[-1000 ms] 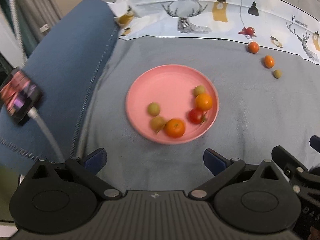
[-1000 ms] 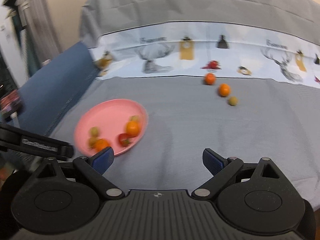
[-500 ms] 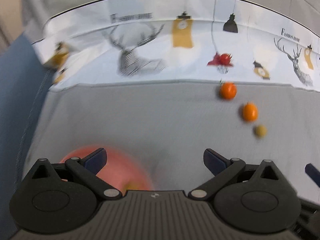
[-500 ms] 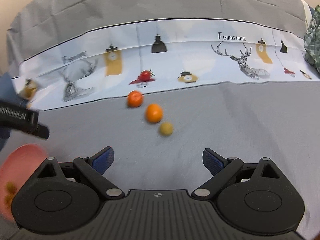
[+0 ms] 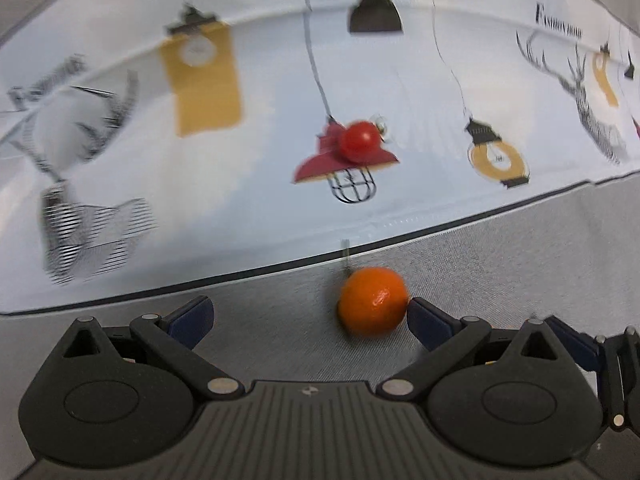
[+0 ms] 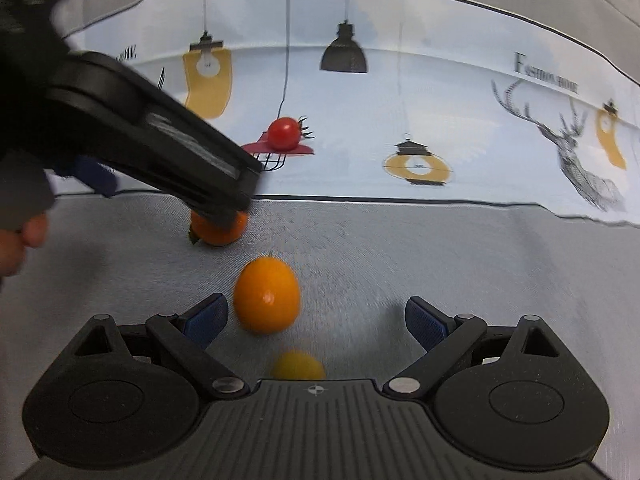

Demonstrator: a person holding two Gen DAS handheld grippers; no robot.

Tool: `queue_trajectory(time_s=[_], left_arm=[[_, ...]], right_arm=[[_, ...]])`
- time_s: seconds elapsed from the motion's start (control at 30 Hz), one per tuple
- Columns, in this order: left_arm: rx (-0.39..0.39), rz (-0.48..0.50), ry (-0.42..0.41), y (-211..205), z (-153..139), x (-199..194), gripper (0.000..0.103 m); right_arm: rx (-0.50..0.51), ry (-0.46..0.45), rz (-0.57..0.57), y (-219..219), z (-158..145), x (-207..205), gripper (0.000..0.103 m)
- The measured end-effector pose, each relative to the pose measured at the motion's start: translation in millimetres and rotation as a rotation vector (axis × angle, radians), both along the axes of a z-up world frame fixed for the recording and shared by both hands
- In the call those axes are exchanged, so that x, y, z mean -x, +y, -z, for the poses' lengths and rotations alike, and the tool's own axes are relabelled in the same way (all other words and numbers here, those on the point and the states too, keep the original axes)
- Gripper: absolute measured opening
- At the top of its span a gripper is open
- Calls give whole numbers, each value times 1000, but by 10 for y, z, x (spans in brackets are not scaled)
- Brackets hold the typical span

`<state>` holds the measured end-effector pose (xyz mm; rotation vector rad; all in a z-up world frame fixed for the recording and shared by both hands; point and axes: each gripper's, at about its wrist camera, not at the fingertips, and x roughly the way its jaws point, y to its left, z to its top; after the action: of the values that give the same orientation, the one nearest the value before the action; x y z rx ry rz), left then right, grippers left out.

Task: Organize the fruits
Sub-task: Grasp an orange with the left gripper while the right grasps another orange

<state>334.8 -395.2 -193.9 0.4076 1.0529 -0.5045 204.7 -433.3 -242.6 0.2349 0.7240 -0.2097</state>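
Observation:
Both views show loose fruit on the grey cloth. In the left wrist view an orange fruit (image 5: 372, 302) lies between the fingers of my open left gripper (image 5: 308, 318), close against the right finger. A red tomato (image 5: 360, 141) sits farther back on the white printed cloth. In the right wrist view my right gripper (image 6: 316, 318) is open around a yellow-orange fruit (image 6: 267, 298) that lies near its left finger. A small yellow fruit (image 6: 298, 365) is half hidden by the gripper body. One of the left gripper's fingers (image 6: 180, 152) covers the top of the orange fruit (image 6: 218, 228).
The white printed cloth (image 6: 480, 128) with lamps and deer rises behind the fruit, past a dark seam. A person's hand (image 6: 20, 240) shows at the left edge of the right wrist view. The red tomato (image 6: 285, 133) rests on that cloth. The pink plate is out of view.
Both grippers have moved forward from the pink plate to the loose fruits, which now lie between their fingers. The plate has left both views.

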Motion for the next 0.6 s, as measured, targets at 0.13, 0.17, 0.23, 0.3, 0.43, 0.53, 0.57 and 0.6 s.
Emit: queue_trajectory(time_s=[0.13,0.17,0.23,0.3,0.43,0.53,0.57,0.6], left_arm=[[23,10,35,-17,58,-23,65],[34,21,25,-10,15,11,45],[34,17,21,2,-35,46,39],[38,20,8,42,-71,83,39],[32,-23,-23,259,-260,206,39],[24,-57,-47,522,-481,429,39],[25,-64,-58,641,-567,541,39],[24,-74,-68,771,-657,666,39]], right_arm=[[46,-34,-76,107,-48,11,38],[64,-29,-82,140,-62,24,36],[59,-31,-79,163,-65,40,36],[69,-31,-50,157,-97,65,36],[71,-76,18,83,-330,233,36],[72,-129,41,89,-612,463,36],[62,-150,39,107,-714,559,36],[43,-170,35,137,-820,665,36]])
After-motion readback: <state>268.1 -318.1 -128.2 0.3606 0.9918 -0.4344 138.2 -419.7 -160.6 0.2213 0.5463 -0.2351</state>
